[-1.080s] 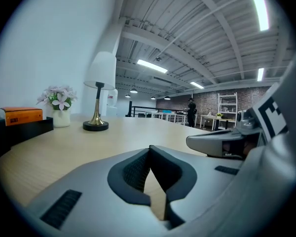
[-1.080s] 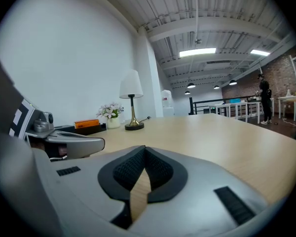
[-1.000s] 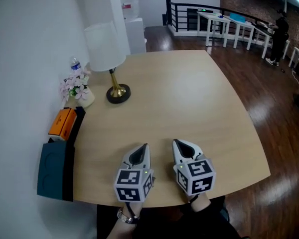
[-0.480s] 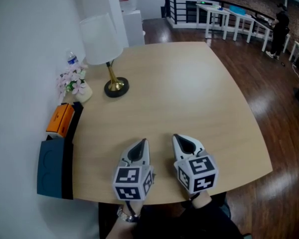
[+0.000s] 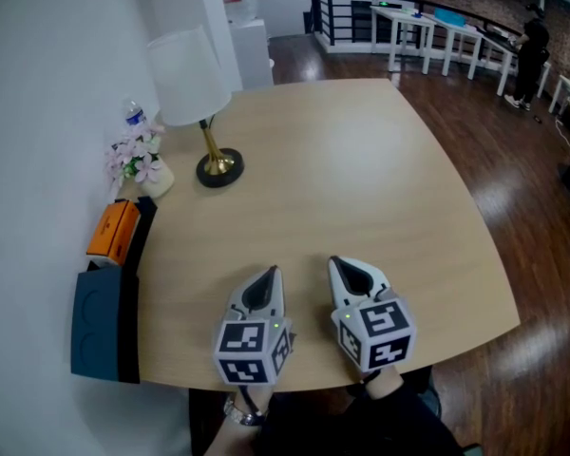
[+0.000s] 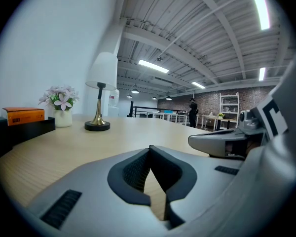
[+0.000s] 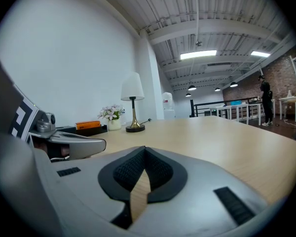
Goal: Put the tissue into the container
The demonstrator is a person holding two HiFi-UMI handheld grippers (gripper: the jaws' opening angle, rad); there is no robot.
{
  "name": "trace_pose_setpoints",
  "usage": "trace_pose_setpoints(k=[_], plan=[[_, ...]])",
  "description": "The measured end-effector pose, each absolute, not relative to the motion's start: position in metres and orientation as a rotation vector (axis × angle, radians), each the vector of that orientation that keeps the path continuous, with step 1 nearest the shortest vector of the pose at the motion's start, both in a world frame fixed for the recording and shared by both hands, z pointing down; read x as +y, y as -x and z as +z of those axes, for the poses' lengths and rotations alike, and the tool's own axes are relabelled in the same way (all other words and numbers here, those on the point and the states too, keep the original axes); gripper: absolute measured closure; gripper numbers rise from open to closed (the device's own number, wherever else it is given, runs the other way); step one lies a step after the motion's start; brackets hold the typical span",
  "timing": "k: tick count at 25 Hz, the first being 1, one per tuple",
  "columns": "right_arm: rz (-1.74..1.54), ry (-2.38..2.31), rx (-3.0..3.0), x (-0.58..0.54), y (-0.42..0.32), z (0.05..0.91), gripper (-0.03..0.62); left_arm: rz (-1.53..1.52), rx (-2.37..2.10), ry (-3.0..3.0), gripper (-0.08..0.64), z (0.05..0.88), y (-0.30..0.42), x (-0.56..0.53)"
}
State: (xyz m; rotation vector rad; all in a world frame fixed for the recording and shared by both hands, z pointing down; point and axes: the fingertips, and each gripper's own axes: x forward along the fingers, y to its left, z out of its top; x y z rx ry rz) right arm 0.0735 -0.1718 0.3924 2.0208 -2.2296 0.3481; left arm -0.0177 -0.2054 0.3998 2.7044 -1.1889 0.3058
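Observation:
No loose tissue shows in any view. An orange box lies on a black holder at the table's left edge, against the wall. Just nearer me stands a teal container beside the table edge. My left gripper rests low over the table's near edge, shut, with nothing between its pads. My right gripper sits beside it to the right, also shut and empty. Both point away from me across the bare wood, well short of the orange box.
A lamp with a white shade and brass base stands at the far left of the wooden table. A small vase of pink flowers and a water bottle are by the wall. Dark floor, white tables and a person lie beyond.
Both grippers stay where they were, still shut. The head view has shifted slightly, so the lamp and flowers sit a little further left.

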Motion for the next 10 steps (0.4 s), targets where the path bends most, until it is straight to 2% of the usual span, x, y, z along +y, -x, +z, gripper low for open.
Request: trace_pose_setpoints(k=[10], plan=[[0.338, -2.034, -2.227, -0.1699, -0.0746, 0.3910, 0.592, 0.299, -1.187, -2.711, 0.557, 0.3987, 0.0169, -0.2045]])
